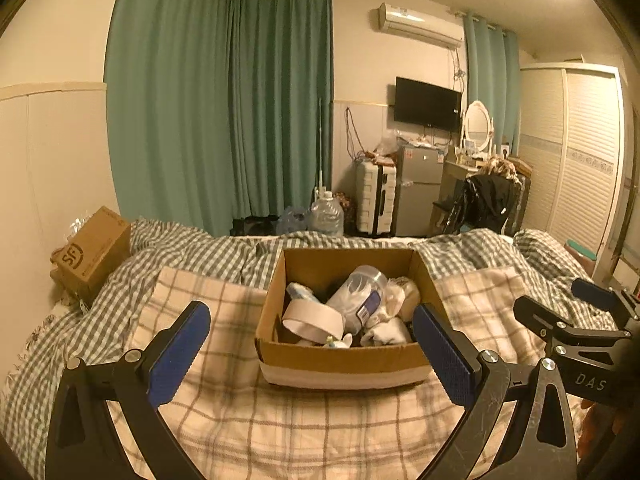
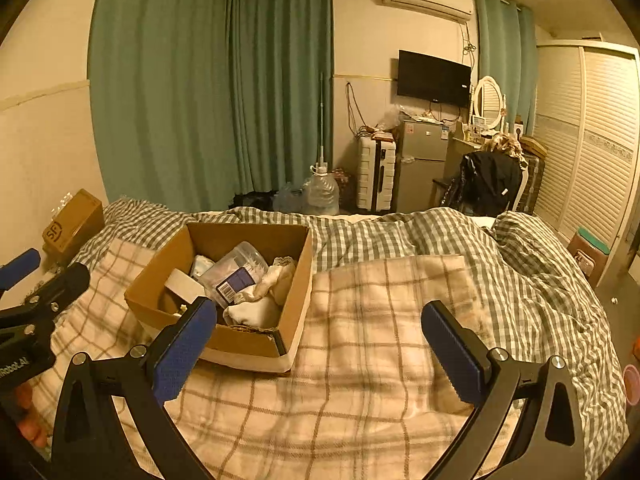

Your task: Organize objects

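On the bed (image 1: 224,432), atop a plaid blanket (image 1: 320,420), sits the open box (image 1: 340,356), and we hold both tools short of it. Our left hand-held gripper (image 1: 310,354) faces the box squarely, jaws spread wide and empty; our right hand-held gripper (image 2: 320,348) hovers over bare blanket just right of the box, likewise wide apart and holding nothing. Inside the box lie a clear jar (image 1: 360,296) on its side, a white roll (image 1: 312,320) that may be tape, though the dim light leaves us unsure, and some white socks (image 1: 388,328). We judge that we are at the start: nothing is gripped and everything is in the box. Next we need to pick one item, likely the jar on top, and bring a gripper down over the rim to close on it without snagging the socks.
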### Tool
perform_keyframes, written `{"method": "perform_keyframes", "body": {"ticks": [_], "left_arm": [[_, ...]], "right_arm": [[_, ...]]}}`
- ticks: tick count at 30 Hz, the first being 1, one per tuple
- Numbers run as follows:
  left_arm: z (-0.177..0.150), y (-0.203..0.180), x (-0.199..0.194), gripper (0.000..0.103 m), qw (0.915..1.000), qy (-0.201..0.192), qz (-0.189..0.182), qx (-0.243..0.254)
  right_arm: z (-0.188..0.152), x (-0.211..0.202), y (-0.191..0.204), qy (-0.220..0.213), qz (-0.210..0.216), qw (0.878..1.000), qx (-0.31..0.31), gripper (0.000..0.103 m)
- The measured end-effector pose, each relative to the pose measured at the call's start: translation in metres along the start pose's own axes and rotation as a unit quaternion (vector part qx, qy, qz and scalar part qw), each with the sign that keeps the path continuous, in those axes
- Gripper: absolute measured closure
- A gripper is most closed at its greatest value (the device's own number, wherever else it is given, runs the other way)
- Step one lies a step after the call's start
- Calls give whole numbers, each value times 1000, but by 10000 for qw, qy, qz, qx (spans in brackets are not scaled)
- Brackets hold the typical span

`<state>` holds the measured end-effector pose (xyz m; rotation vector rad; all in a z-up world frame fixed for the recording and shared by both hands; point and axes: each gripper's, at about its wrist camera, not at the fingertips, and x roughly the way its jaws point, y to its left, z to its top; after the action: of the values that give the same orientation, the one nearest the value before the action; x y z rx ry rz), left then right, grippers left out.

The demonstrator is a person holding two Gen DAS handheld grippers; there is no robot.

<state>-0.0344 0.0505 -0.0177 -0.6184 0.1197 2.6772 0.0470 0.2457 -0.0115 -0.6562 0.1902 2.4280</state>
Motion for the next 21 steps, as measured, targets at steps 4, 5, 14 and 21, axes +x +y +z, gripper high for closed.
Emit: {"method": "perform_keyframes", "body": {"ticks": [4,5,14,21], "left_arm": [[-2,-1,0,0,10000,30,10,35],[-2,-1,0,0,10000,42,15,37],[-5,0,3,0,9999,113,12,5],[-7,1,5,0,9999,141,18,20]], "right_arm": [[-1,1,5,1,43,10000,-61,0],[-1,1,6,-3,49,10000,-68,0],[0,0,4,-16,65,10000,-23,0],[0,1,4,-2,85,10000,4,0]]}}
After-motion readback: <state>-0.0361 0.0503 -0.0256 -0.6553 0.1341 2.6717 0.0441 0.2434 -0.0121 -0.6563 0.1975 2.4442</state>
